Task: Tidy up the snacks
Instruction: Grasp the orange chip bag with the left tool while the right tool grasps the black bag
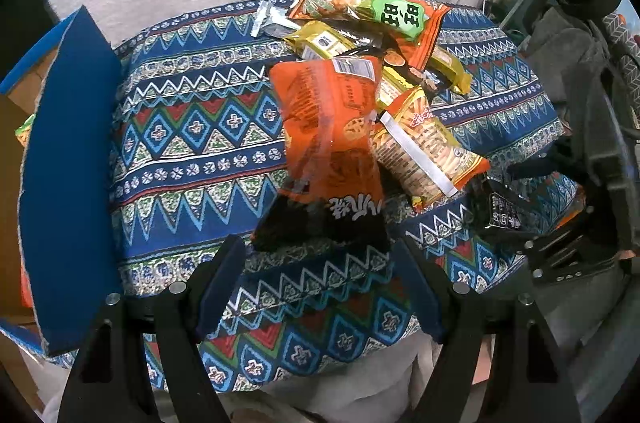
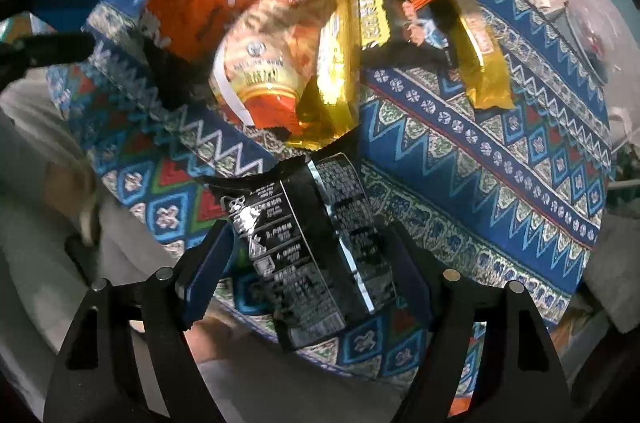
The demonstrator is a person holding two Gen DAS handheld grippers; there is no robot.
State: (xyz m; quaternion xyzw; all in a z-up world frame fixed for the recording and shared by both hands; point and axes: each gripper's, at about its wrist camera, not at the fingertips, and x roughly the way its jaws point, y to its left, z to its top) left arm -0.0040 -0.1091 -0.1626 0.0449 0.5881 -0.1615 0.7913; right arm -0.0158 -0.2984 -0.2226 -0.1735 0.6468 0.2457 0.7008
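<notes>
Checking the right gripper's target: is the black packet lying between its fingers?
Yes, in the right wrist view the black packet lies between the open right gripper fingers, neither pad pressing it.

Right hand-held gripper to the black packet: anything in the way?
Nothing visible. The black packet already lies between the open fingers of the right hand-held gripper, apart from the snack pile, on the patterned cloth.
</notes>
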